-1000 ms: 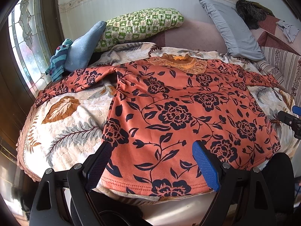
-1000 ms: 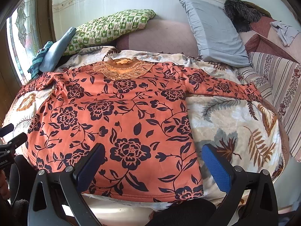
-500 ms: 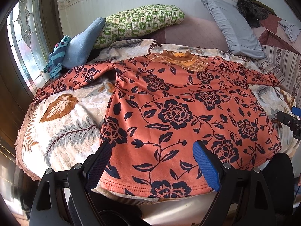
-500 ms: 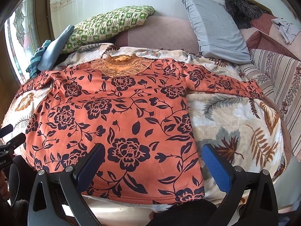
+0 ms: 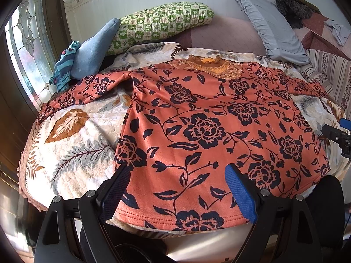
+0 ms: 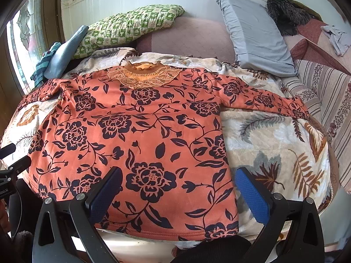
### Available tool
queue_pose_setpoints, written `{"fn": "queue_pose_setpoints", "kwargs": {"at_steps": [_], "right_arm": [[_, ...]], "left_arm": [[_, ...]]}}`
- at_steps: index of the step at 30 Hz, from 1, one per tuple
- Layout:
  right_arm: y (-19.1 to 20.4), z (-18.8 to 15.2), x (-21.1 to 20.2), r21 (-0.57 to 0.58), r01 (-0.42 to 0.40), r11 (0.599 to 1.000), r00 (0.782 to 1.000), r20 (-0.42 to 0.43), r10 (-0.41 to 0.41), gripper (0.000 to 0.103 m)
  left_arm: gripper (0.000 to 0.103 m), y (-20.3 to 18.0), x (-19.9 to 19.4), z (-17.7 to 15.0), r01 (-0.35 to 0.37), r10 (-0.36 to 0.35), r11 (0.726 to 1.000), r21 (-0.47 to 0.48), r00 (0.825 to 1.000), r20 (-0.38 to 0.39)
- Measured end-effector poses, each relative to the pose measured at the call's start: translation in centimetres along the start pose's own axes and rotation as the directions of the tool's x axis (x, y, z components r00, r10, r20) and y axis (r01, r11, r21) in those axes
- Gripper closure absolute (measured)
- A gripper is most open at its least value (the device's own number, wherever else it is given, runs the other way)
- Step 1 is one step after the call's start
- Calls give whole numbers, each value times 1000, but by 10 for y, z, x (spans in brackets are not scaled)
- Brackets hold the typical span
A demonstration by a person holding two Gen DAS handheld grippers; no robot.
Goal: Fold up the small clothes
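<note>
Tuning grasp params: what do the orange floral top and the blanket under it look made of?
Orange floral top: looks like a soft brushed or fleece-backed knit, matte, with a stitched hem and a lacy embroidered panel at the collar; exact fibre unclear. Blanket: plush, embossed pile with a printed leaf pattern, probably synthetic fleece. Both grippers are open, off the fabric.

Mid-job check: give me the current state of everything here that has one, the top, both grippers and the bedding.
Floral top: spread flat, face up, unfolded, sleeves out to both sides.
Left gripper: jaws open, empty, over the top's hem.
Right gripper: jaws open, empty, over the hem's right corner.
Leaf-print blanket: laid out under the top.
Green checked pillow: leaning against the wall.
Grey pillow: propped upright at the back.
</note>
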State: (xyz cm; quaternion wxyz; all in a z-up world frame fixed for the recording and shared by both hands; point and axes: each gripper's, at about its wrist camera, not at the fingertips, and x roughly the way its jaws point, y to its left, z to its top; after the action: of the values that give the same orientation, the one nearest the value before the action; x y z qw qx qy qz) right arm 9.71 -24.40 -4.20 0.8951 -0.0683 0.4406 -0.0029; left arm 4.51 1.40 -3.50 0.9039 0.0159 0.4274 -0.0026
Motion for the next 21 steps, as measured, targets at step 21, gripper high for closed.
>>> {"fn": "queue_pose_setpoints", "kwargs": {"at_steps": [21], "right_arm": [[-134,25,55,272,44,961,997,-66,-28,2]], "left_arm": [[16,49,93,99,-50,29,989,-139,989,-146]]}}
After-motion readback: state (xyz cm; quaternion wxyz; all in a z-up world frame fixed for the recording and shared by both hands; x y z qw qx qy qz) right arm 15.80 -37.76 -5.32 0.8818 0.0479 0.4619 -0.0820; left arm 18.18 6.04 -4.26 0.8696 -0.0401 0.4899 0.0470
